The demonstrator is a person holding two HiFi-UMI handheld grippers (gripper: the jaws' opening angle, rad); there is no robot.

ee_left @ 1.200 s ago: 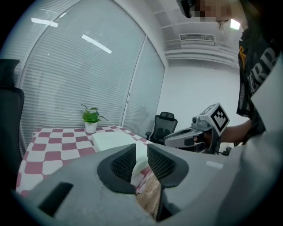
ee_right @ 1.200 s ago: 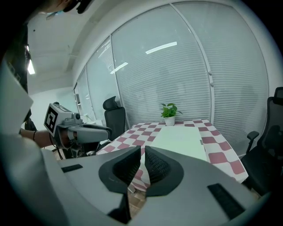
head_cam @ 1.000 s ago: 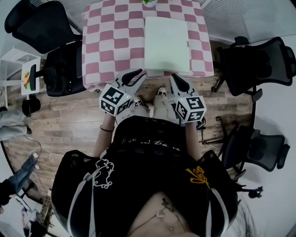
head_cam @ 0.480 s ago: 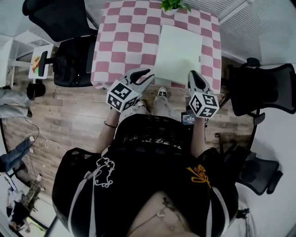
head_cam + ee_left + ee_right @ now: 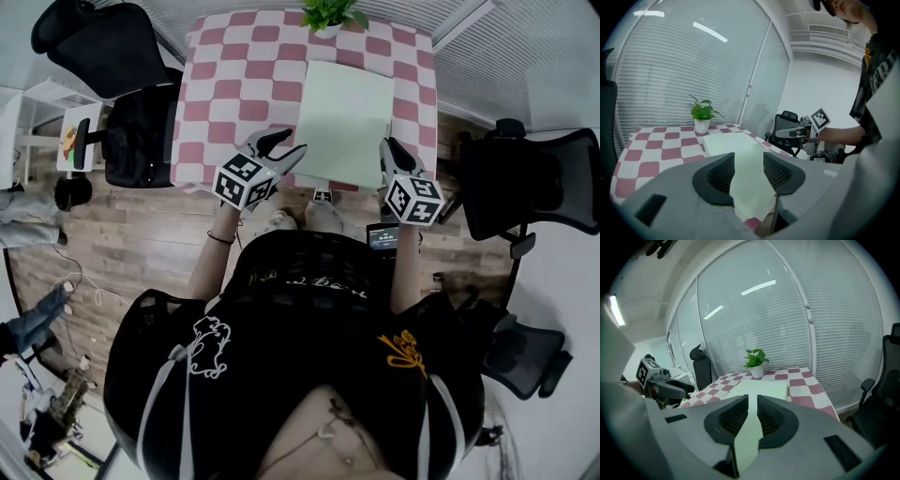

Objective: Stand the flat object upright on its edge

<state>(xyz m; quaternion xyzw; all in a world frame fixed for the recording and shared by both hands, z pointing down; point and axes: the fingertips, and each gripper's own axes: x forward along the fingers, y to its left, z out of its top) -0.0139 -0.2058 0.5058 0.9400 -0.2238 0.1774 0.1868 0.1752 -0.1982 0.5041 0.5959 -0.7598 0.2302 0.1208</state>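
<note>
Lying flat, board, just beside right gripper

The person wears a black short-sleeved top with a white drawing, an orange emblem and a dark wristband. The grey left gripper and right gripper carry black ribbed fingers and black-and-white marker cubes.

Board: laid flat on table, just ahead of both jaws.
Left gripper: held at board's near-left corner.
Right gripper: held at near-right corner.
Plant: set beyond board, far table edge.
</note>
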